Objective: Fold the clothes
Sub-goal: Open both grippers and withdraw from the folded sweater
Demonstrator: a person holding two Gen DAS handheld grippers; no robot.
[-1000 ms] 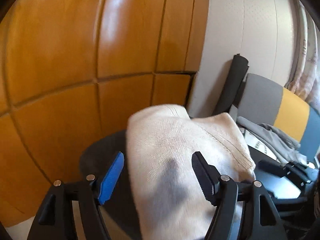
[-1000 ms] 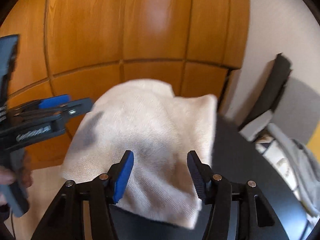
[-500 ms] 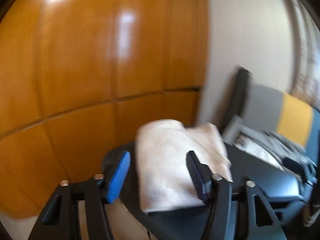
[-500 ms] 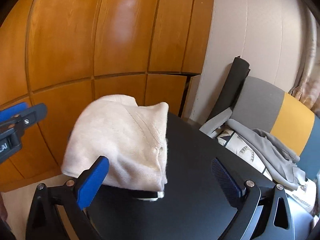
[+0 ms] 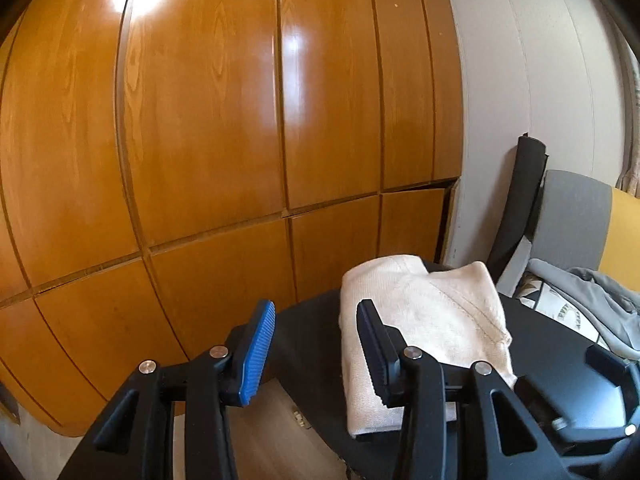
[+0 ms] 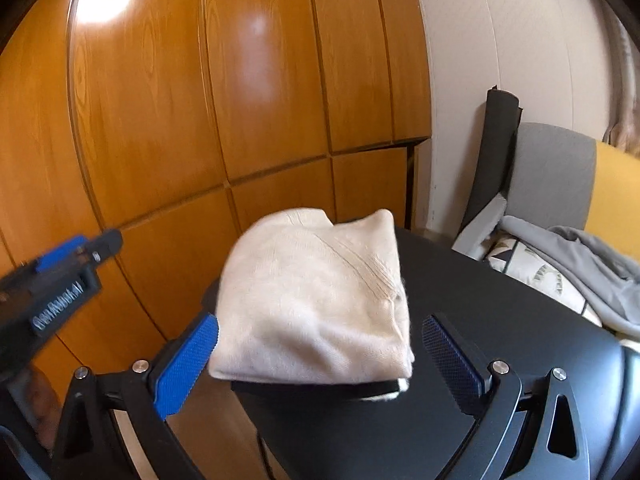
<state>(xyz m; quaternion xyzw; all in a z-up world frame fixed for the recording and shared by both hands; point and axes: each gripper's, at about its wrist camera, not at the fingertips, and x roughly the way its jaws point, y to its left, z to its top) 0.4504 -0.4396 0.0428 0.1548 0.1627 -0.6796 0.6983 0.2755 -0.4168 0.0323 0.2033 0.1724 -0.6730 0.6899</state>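
Note:
A cream knit garment (image 5: 432, 320) lies folded into a thick bundle on the left end of a black table (image 5: 312, 320). In the right wrist view the same cream garment (image 6: 320, 300) overhangs the table's near edge. My left gripper (image 5: 316, 344) is open, drawn back to the left of the bundle, with nothing between its fingers. My right gripper (image 6: 320, 356) is wide open just in front of the bundle, its fingers apart from the cloth. The left gripper's body (image 6: 60, 280) shows blurred at the left edge of the right wrist view.
Orange wooden cabinet doors (image 5: 240, 140) stand close behind the black table (image 6: 500, 320). To the right sits a grey and yellow chair (image 6: 560, 176) with a grey garment (image 6: 592, 260) and a patterned cushion (image 6: 536, 272) on it. A black roll (image 5: 520, 200) leans on the white wall.
Both grippers have pulled back from the cream bundle, which stays on the table. The right gripper has opened wider. The left gripper has swung left, away from the cloth.

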